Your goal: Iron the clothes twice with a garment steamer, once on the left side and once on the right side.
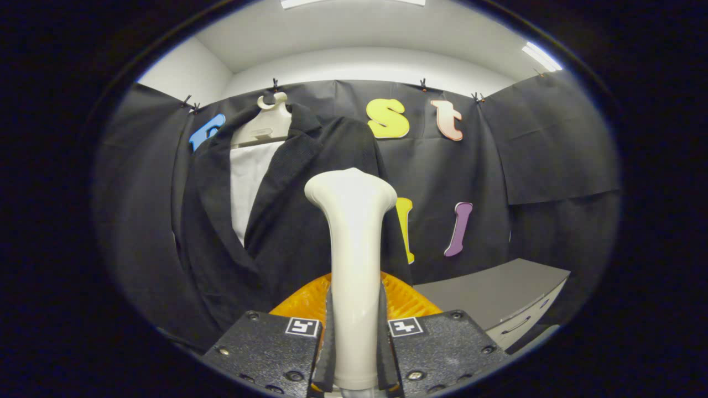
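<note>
Both fingers [381, 331] of the gripper [354, 337] clamp a cream garment steamer [353, 249] — its head raised before a dark jacket [298, 221] hanging on a white hanger [265, 130]

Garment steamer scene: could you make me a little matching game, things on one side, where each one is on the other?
Things:
1. garment steamer
2. black jacket
3. hanger
4. grey cabinet

Places:
A. at the top of the jacket, on the booth wall
B. clamped between the fingers of the tool
C. low, beyond the fingers, beside the jacket
D. hanging just behind the steamer head

Pairs: 1-B, 2-D, 3-A, 4-C
</note>
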